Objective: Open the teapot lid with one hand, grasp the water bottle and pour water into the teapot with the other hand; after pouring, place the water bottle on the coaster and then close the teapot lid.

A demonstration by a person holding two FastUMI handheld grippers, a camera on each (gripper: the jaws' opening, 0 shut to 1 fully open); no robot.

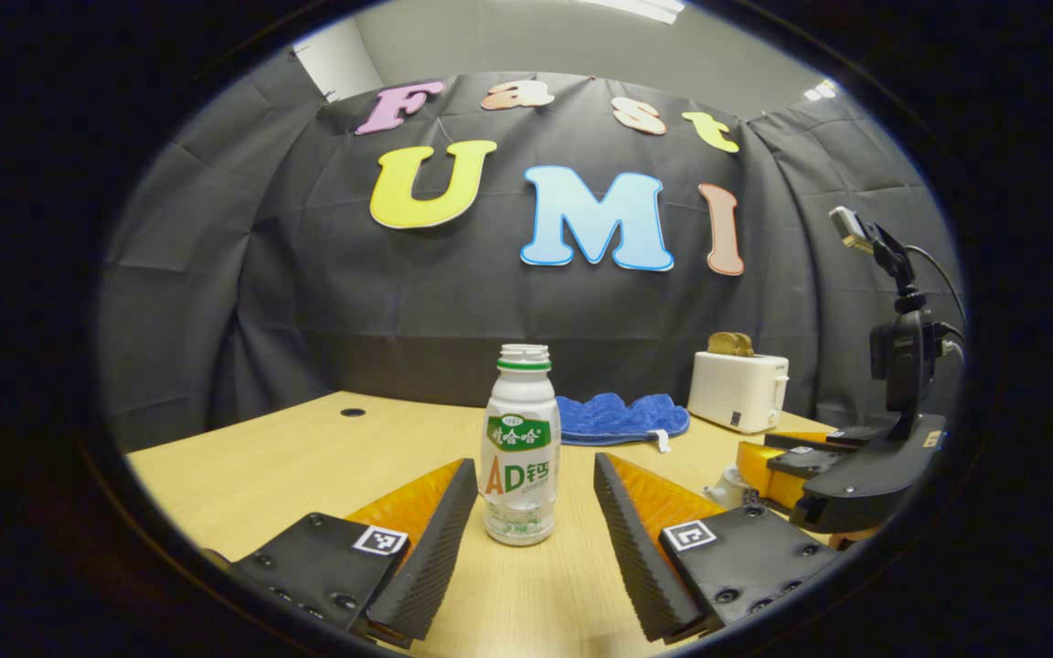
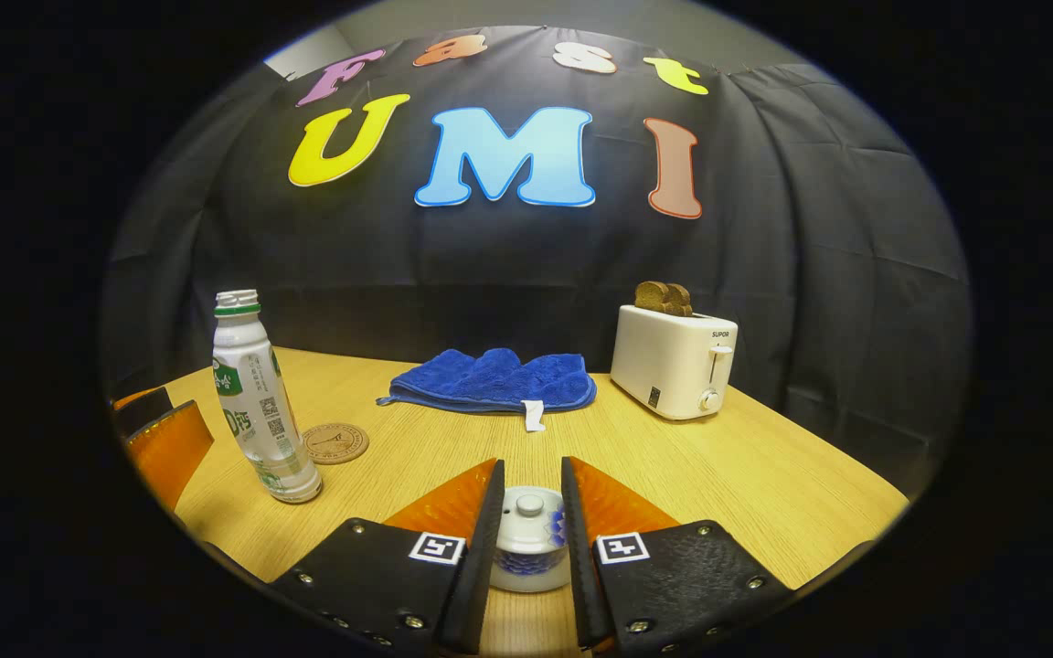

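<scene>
An uncapped white water bottle (image 1: 520, 448) with a green label stands upright on the wooden table. My left gripper (image 1: 534, 464) is open, one finger on each side of the bottle's lower half, with small gaps. In the right gripper view the bottle (image 2: 261, 402) stands at the left, beside a round wooden coaster (image 2: 335, 443). A small white teapot (image 2: 529, 539) with blue pattern has its lid (image 2: 529, 505) on. My right gripper (image 2: 530, 480) is open and straddles the teapot, the lid's knob between the fingers. The left gripper view shows the right gripper (image 1: 842, 489) over the teapot (image 1: 726, 486).
A folded blue cloth (image 2: 490, 379) lies at the back of the table. A white toaster (image 2: 675, 361) with toast in it stands at the back right. A cable hole (image 1: 353, 412) sits in the table (image 2: 764, 475) at the far left.
</scene>
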